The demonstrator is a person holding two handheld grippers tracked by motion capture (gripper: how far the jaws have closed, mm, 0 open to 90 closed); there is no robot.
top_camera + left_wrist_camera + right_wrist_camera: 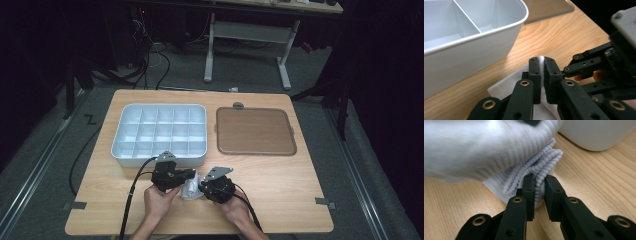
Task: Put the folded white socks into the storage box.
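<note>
A white ribbed cloth (189, 191) lies bunched on the wooden table (280, 185) near its front edge, between my two grippers. My left gripper (193, 176) comes in from the left and my right gripper (203, 188) from the right, each held in a hand. In the left gripper view my left gripper (542, 61) is shut on a thin edge of the cloth (506, 83). In the right gripper view my right gripper (539, 178) is shut on a folded, ribbed edge of the cloth (499, 150), which bulges above the jaws.
A white compartment tray (116, 142) with several empty cells stands just behind the grippers, its wall (474, 50) close to the left jaws and its corner (596, 135) near the right ones. A flat brown tray (255, 131) lies at the back right.
</note>
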